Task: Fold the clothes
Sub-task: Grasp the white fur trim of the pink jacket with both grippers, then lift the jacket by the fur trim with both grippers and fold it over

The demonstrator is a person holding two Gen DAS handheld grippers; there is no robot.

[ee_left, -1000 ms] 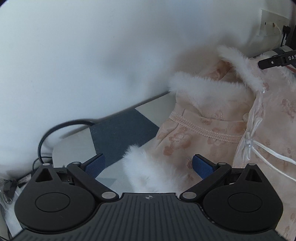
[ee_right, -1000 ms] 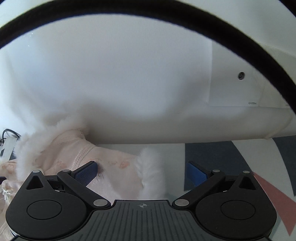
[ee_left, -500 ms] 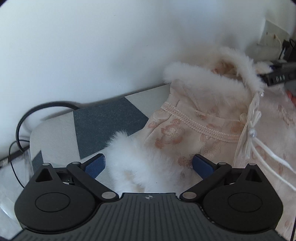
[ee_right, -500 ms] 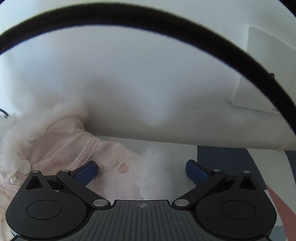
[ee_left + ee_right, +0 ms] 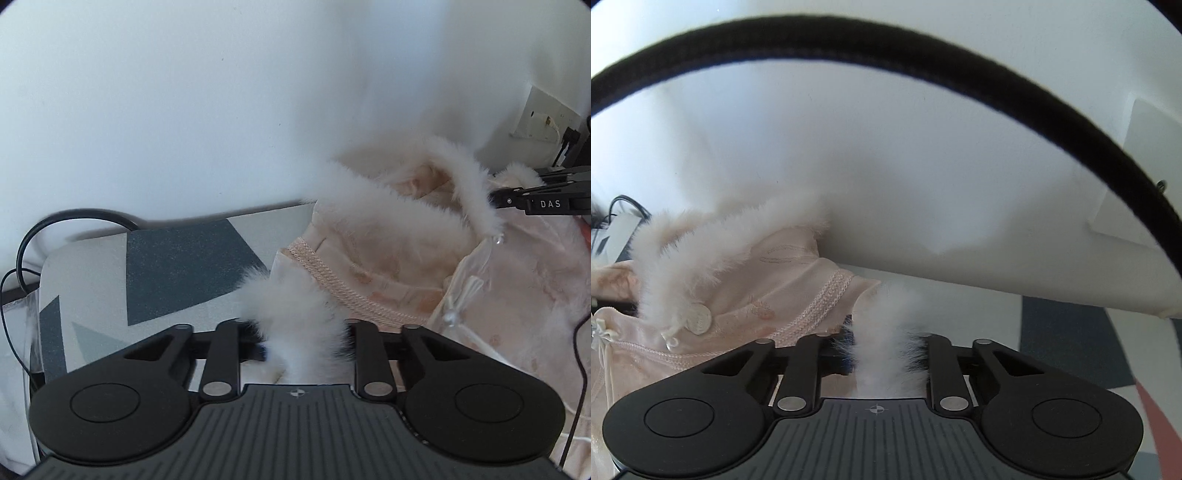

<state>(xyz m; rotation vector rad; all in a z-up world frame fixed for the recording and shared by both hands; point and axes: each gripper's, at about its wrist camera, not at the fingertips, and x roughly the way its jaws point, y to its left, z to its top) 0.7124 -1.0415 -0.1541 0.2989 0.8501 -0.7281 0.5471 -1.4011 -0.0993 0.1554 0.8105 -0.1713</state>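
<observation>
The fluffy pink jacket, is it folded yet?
Not yet. Done: nothing looks folded; the pink jacket lies spread on the patterned mat. In hand: the left claw is closing on one furry cuff, the right claw on the other furry cuff. Left: every fold.

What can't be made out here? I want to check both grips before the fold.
- Left gripper pads: left wrist view, buried in the fur cuff as the jaws close.
- Right gripper pads: right wrist view, buried in its fur cuff.
- Pink garment: hem cut off by the right edge.
</observation>
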